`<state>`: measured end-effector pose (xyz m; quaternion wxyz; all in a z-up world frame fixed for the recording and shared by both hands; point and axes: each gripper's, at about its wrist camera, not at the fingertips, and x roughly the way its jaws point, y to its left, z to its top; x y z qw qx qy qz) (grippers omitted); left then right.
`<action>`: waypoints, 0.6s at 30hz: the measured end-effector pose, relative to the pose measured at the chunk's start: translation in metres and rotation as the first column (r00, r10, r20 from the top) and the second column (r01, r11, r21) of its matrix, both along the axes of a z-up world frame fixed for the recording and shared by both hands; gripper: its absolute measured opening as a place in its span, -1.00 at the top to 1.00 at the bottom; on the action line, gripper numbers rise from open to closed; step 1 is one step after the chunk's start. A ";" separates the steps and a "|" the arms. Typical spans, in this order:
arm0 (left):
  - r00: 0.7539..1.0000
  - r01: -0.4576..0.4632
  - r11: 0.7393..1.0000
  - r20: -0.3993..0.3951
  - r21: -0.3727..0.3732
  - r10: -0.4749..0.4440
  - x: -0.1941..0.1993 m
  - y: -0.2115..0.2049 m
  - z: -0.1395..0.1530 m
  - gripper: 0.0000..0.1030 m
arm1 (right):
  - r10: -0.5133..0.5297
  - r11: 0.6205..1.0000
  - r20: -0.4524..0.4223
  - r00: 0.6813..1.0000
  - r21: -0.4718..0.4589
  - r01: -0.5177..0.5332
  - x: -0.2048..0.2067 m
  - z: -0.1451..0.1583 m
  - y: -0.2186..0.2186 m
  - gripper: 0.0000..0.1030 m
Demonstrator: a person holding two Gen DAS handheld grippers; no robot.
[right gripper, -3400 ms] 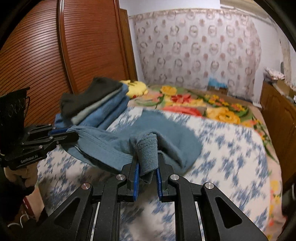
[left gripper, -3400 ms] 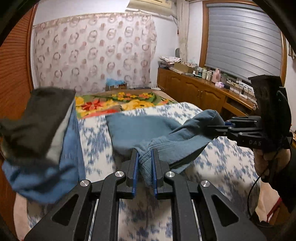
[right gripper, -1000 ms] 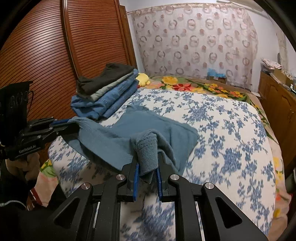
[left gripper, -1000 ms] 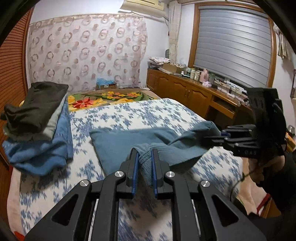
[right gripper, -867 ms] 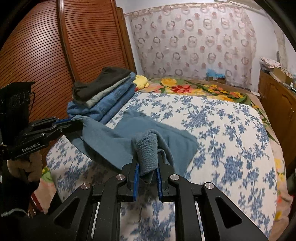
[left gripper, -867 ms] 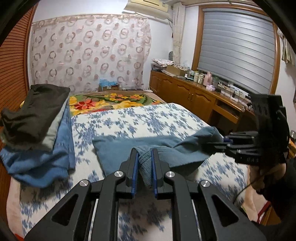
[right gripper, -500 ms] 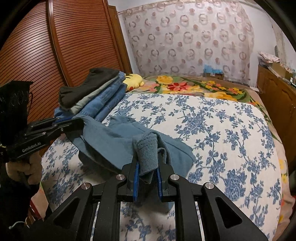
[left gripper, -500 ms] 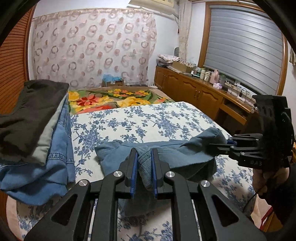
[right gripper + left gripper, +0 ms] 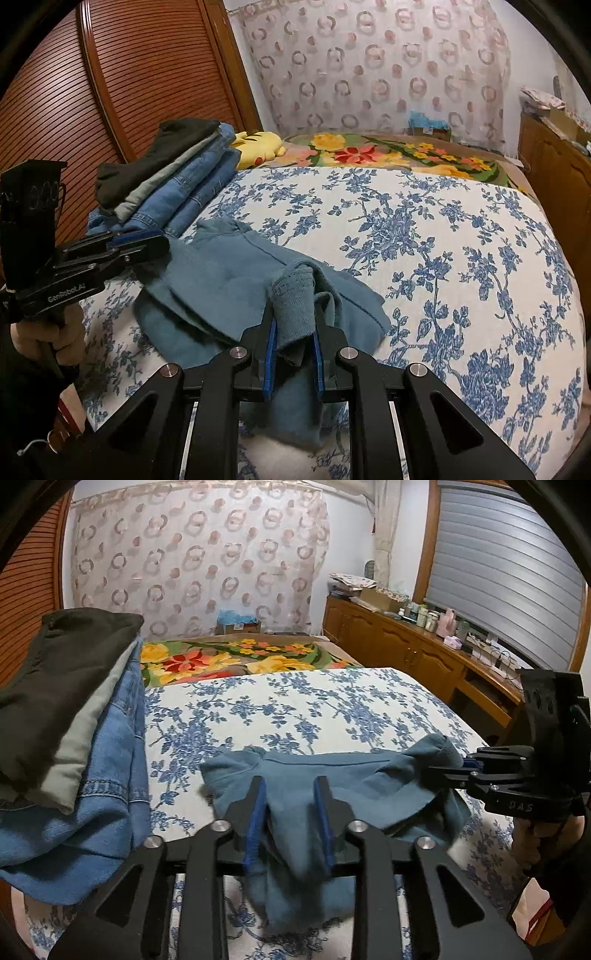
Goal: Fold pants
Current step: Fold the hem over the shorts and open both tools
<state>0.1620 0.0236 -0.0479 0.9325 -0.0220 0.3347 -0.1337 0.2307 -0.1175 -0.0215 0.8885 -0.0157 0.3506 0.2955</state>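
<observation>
Teal-blue fleece pants lie bunched across the near end of the bed, folded over on themselves. My left gripper has its jaws opening; a fold of the pants sags loosely between the blue pads without being pinched. In the right wrist view the left gripper hovers at the pants' left edge. My right gripper is shut on a ribbed hem of the pants, which sticks up between its pads. The right gripper also shows at the pants' right corner, held by a hand.
A stack of folded jeans and dark clothes sits at the bed's left side, a yellow plush toy behind it. The floral bedspread stretches ahead. A wooden dresser runs along the right, a slatted wardrobe door along the left.
The left jaws have spread apart and let the cloth go slack. Both grippers moved forward and lower, and the pants now lie folded over on the bed.
</observation>
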 end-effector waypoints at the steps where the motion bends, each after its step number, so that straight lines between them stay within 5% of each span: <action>1: 1.000 -0.004 1.000 -0.003 0.001 0.004 0.000 0.002 0.000 0.16 | -0.001 1.000 0.000 1.000 -0.001 0.001 0.001 -0.001 0.001 0.70; 6: 0.999 -0.003 1.000 -0.032 -0.010 0.003 -0.007 0.012 -0.009 -0.47 | -0.003 1.000 0.001 1.000 0.001 0.003 0.005 -0.002 0.002 0.70; 9: 0.999 0.002 1.000 -0.044 0.002 -0.002 -0.013 0.014 -0.014 -0.51 | -0.006 1.000 0.000 1.000 -0.005 0.006 0.005 -0.003 0.003 0.66; 18: 0.998 -0.016 0.999 -0.066 0.043 0.019 -0.027 0.021 -0.021 -0.51 | -0.024 0.998 0.061 0.998 -0.051 0.027 -0.010 0.009 0.001 0.10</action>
